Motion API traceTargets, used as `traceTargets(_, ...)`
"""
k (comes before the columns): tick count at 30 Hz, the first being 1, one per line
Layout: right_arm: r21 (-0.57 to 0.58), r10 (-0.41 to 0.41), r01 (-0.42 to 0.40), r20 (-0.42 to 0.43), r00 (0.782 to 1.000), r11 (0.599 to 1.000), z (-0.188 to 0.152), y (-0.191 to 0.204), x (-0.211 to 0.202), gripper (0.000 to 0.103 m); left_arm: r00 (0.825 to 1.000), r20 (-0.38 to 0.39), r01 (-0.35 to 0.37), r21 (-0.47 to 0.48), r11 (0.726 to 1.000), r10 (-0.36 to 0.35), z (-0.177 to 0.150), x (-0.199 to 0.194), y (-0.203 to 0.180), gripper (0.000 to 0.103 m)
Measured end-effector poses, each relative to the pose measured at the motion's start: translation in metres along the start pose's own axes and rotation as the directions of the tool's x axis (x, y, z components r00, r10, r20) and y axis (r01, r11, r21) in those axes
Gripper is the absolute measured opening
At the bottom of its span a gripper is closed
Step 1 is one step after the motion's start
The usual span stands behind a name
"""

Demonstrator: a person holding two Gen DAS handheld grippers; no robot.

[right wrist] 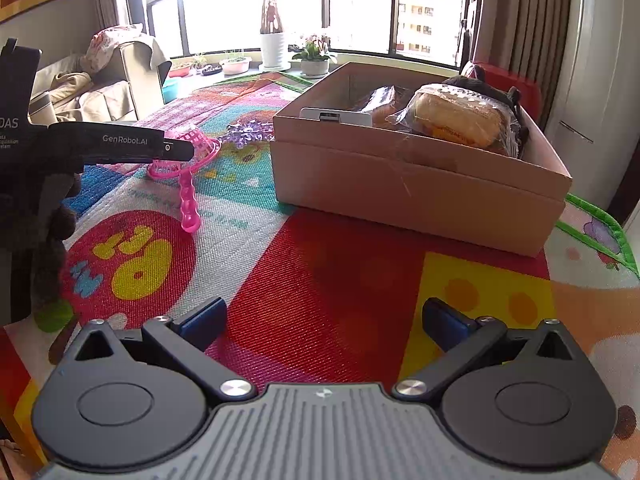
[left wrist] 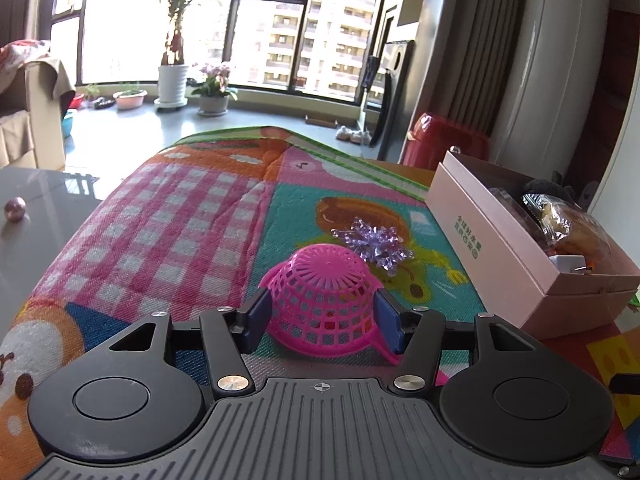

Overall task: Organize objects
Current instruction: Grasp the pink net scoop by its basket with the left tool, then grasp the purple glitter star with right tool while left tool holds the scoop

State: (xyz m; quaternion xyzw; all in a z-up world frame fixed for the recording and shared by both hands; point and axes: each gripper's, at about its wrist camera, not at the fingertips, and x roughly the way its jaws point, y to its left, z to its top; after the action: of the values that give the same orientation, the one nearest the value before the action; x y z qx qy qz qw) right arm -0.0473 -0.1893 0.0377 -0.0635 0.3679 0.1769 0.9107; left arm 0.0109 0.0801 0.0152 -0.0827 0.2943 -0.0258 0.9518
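- Covering the bench, the colourful play mat (right wrist: 320, 272) fills both views, all checks, cartoon prints and a red patch nearest the right wrist camera.
- Next in size, the cardboard box (right wrist: 420, 184) sits on the mat, lid off, with a wrapped bun (right wrist: 460, 120) and other packets inside; from the left wrist it stands off to the right, well apart from the tongs.
- Right tongs (right wrist: 324, 320) hang over the red patch with the blue pads spread wide and nothing between them.
- Left tongs (left wrist: 322, 318) sit low over the mat, blue pads either side of the pink mesh basket (left wrist: 324, 300); both pads look pressed against its walls, so call it clamped on the basket.
- That basket is upside down, round base up, rim on the mat, and its beaded pink handle (right wrist: 188, 204) trails across the mat toward the right-wrist camera.
- Just beyond the basket lies a purple crystal ornament (left wrist: 374, 244), between basket and box; whether it touches the basket, I can't tell.
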Motion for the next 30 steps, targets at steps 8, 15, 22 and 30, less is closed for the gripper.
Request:
traceTargets(8,0.004,-0.005,0.005,-0.014,1.000,1.000,0.003,0.001,0.003,0.103,0.998,-0.023,0.052,0.061,0.997,-0.051,-0.009,-0.022,0.011,0.059)
traceTargets(15,0.005,-0.005,0.006,-0.044,0.999,1.000,0.011,0.006,0.005,0.103,0.999,0.001,-0.053,0.062,0.997,0.053,-0.018,-0.056,0.055,0.059)
traceTargets(22,-0.063,0.153,-0.152,0.018,0.988,0.986,0.063,0.067,-0.005,0.102,0.999,0.020,-0.038,0.003,0.999,0.038,-0.022,-0.062,0.073,0.060)
traceTargets(30,-0.053,0.044,-0.047,-0.045,0.998,0.997,0.174,0.108,0.070,0.072,0.999,0.026,-0.022,-0.018,1.000,0.022,-0.023,-0.063,0.077,0.060)
